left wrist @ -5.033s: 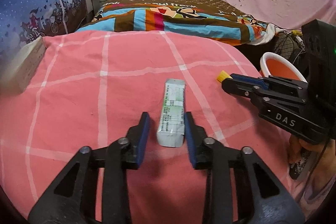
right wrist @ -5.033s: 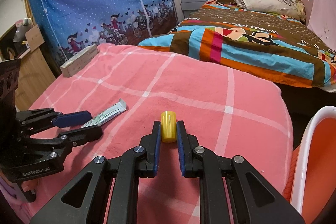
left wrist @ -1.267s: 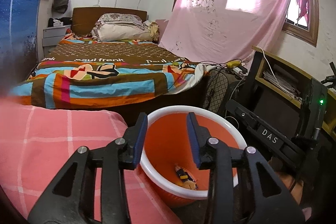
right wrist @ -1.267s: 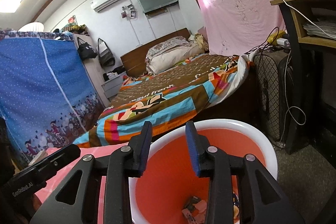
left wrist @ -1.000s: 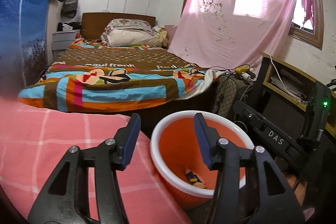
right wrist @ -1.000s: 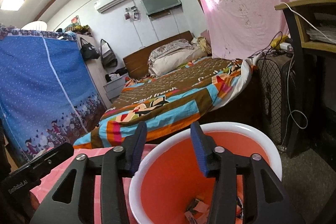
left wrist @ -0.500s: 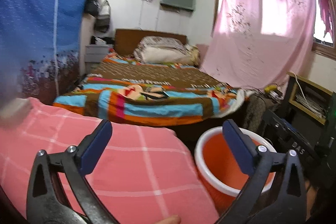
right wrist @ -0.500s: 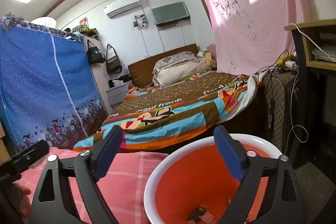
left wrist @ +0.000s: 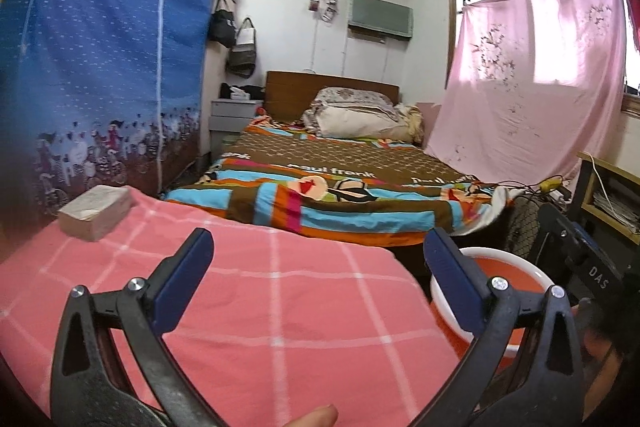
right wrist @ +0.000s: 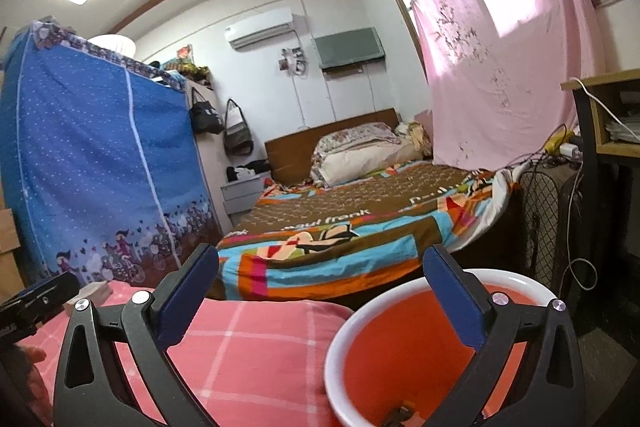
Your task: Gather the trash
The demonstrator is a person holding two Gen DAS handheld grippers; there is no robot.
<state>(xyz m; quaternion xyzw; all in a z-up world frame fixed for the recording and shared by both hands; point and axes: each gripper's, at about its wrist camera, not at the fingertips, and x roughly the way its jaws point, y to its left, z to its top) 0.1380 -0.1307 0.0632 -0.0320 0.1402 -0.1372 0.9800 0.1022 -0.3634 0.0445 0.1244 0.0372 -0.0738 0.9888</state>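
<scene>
The orange bin [right wrist: 404,355] stood beside the pink checked cloth [left wrist: 280,307]. The left gripper [left wrist: 318,273], above the cloth, was spread wide and empty. The right gripper [right wrist: 320,281], its jaws opening, held nothing above the bin's rim.

Both wrist cameras look level across the pink bench [left wrist: 280,307] toward the bed [right wrist: 360,223], sharing the orange bin [right wrist: 400,347].

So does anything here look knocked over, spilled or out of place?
Nothing stands out. The orange bin stands upright beside the pink checked cloth, with scraps at its bottom. A pale block lies flat on the cloth's far corner. Both tools hang open and empty.
</scene>
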